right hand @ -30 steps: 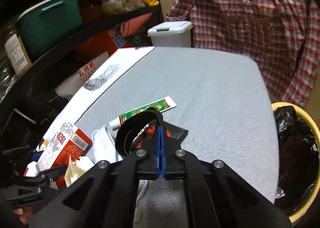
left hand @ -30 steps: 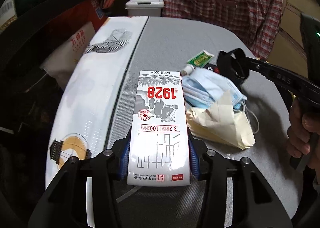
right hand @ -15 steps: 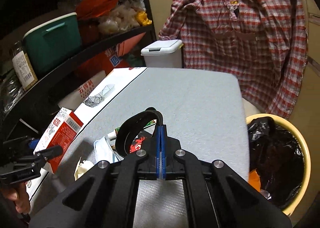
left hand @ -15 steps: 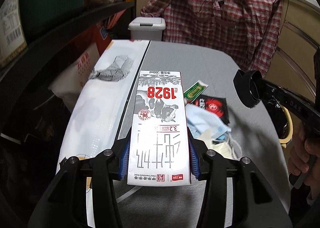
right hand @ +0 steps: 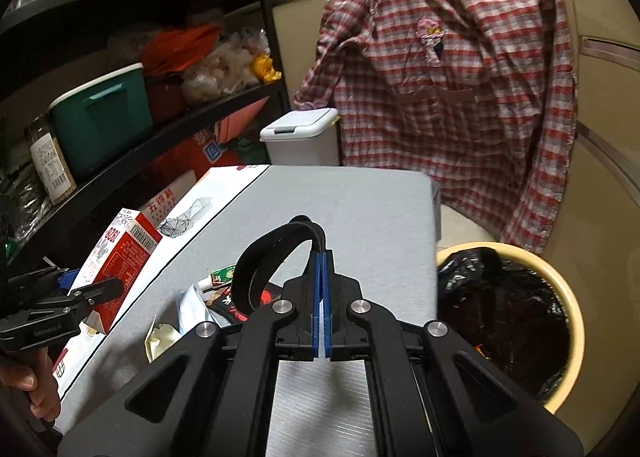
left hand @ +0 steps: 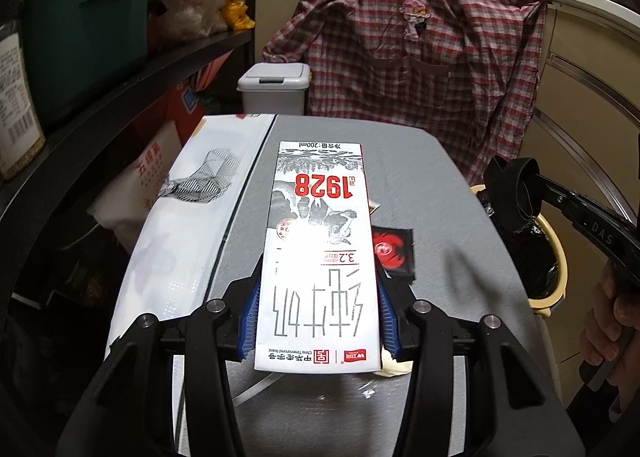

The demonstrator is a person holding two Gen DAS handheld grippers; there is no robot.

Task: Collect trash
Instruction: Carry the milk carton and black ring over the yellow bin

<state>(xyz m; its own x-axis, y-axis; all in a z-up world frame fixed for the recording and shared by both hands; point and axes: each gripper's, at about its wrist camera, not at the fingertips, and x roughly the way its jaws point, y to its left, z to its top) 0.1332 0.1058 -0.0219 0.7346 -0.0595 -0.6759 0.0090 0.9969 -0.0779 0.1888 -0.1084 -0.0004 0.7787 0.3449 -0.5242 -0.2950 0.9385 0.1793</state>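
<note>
My left gripper (left hand: 318, 317) is shut on a white and red milk carton (left hand: 318, 253) marked 1928, held above the grey table (left hand: 420, 177); the carton also shows in the right wrist view (right hand: 120, 257). My right gripper (right hand: 322, 285) is shut on a black looped band (right hand: 272, 261), held above the table near its right edge; the band also shows in the left wrist view (left hand: 514, 193). A yellow bin (right hand: 560, 289) with a black liner stands right of the table. A black and red packet (left hand: 394, 253), a toothpaste tube (right hand: 224, 275), a face mask (right hand: 192, 305) and crumpled paper (right hand: 160, 337) lie on the table.
A white printed sheet (left hand: 192, 217) covers the table's left side. A black shelf unit (right hand: 120, 137) with a green box (right hand: 100, 117) stands at left. A small white lidded bin (right hand: 300, 137) and a hanging plaid shirt (right hand: 460, 97) are behind the table.
Both grippers have risen and pulled back from the table with their loads. The right gripper carried the band to the right, toward the yellow bin.
</note>
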